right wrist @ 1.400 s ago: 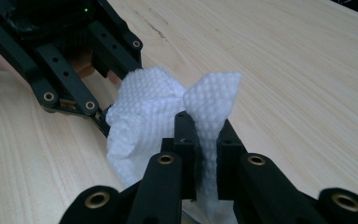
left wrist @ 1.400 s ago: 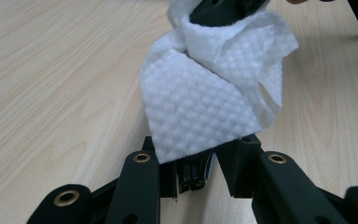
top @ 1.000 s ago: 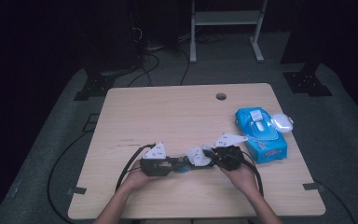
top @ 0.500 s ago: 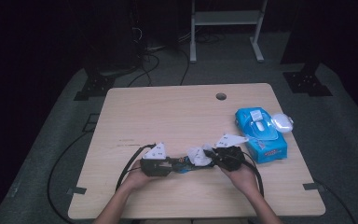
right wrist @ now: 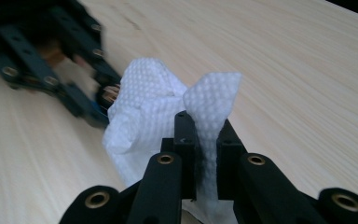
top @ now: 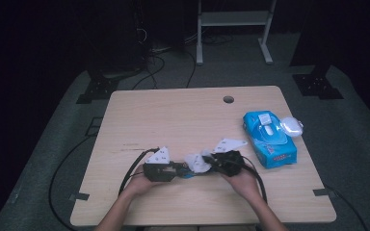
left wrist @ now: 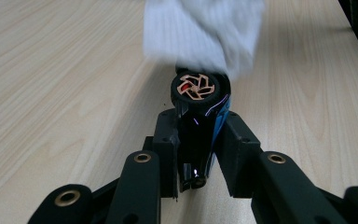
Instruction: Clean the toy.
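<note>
near the table's (top: 183,115) front edge, a black and blue toy car (left wrist: 199,126) is clamped between the jaws of the left gripper (top: 160,169), its copper-spoked wheel (left wrist: 196,89) pointing up at 12 o'clock in the left gripper view. a white wet wipe (right wrist: 158,112) is pinched in the closed jaws of the right gripper (top: 227,161) and is pressed against the car's far end. a blue wet-wipe pack (top: 269,138) is seen at 2 o'clock from the grippers, well apart.

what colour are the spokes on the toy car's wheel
Copper-orange spokes on the wheel of the toy car, around a red hub, black tyre; best in the left gripper view.
</note>
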Available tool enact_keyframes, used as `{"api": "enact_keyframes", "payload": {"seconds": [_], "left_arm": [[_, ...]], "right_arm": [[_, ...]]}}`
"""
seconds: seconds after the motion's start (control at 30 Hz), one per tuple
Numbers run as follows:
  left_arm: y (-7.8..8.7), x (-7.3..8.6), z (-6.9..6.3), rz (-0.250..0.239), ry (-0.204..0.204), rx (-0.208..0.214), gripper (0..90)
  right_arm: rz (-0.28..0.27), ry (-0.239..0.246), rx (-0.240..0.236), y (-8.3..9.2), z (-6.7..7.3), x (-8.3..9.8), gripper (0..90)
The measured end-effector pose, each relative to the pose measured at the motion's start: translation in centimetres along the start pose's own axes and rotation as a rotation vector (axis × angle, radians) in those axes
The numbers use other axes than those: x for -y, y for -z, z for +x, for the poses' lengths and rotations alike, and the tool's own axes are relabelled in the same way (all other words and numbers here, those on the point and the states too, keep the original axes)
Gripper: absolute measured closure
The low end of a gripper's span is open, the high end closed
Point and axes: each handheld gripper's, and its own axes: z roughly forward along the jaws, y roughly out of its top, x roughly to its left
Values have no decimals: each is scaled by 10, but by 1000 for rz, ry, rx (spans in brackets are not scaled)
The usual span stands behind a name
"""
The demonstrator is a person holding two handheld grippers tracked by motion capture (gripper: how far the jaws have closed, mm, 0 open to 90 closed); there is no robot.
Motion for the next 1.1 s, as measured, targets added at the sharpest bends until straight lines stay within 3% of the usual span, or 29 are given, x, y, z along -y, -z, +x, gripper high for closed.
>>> {"api": "enact_keyframes", "payload": {"seconds": [0.1, 0.4, 0.47, 0.5, 0.53, 0.57, 0.67, 0.7, 0.9, 1.07, 1.1], "left_arm": [[-1, 0, 0, -3, 1, 1, 702], [-2, 0, 0, -6, 1, 3, 703], [-2, 0, 0, -5, -1, 2, 702], [-1, 0, 0, -4, 0, 2, 702], [-1, 0, 0, -4, 0, 2, 702], [-1, 0, 1, -3, -1, 3, 702], [0, 0, 1, -2, -2, 4, 702], [-1, 0, 1, -3, -2, 4, 702], [-1, 0, 1, -8, 4, 5, 702], [-1, 0, 1, -10, 7, 5, 702], [-1, 0, 1, -8, 4, 5, 702]], "right_arm": [[-3, -68, 44, 22, -23, 16, 828], [2, -70, 63, 28, -27, 19, 828], [8, -53, 61, 23, -23, 15, 828], [24, -11, 70, 17, -16, 11, 823], [24, -11, 70, 17, -16, 11, 823], [39, 23, 84, 15, -13, 7, 806], [45, 20, 81, 16, -13, 6, 772], [28, 6, 88, 19, -14, 6, 716], [-40, 17, 71, 25, -10, 11, 667], [-48, 65, 15, 17, -2, 11, 590], [-33, 97, 17, 11, 3, 10, 572]]}}
